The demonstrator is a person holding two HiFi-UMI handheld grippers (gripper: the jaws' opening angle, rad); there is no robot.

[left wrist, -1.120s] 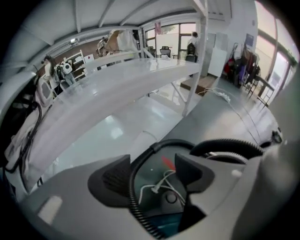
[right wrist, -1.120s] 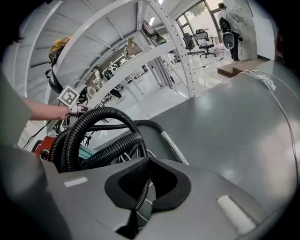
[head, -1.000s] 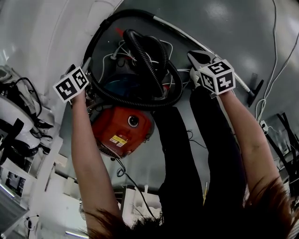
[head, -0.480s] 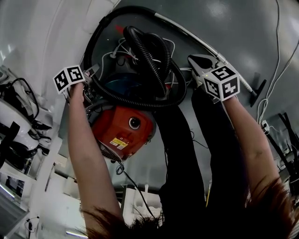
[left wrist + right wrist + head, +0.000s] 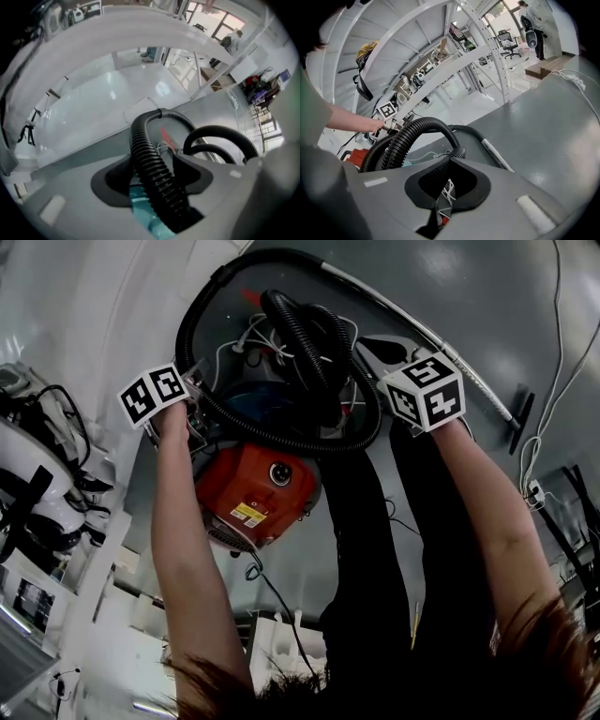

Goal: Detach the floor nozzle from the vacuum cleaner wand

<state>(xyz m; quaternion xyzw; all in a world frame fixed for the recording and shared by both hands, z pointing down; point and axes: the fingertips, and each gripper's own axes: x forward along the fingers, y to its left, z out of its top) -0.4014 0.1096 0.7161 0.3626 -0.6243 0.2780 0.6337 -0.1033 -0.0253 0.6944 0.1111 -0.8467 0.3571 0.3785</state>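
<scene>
**Both tongs are by the vacuum, far from the nozzle**

The red vacuum (image 5: 253,488) lies on the grey floor (image 5: 487,296). Its black hose (image 5: 298,334) loops over the top of it. The shiny wand (image 5: 422,329) runs from above the vacuum out to its right. At the far end of the wand there is a small dark piece (image 5: 518,423). I think that is the nozzle, but it is too small to be sure. It is well apart from the vacuum and from both tongs.

The left tongs (image 5: 157,173) point down just beside the vacuum's left side. Their jaws have just been closing, and the hose runs between them. A bit of blue still shows next to the hose, so they do not look squeezed tight yet. The right tongs (image 5: 449,161) are above the vacuum's right side. They are closed and hold nothing. Only white cords (image 5: 447,187) show past them.

The nozzle is probably hard plastic, light and stiff, and pushed on tight. The wand is smooth metal and may slip. The hose is bendy and will not keep anything still. I would take the wand close to the joint with one pair of tongs. The other pair should take the nozzle's neck, then twist and pull straight off.
</scene>
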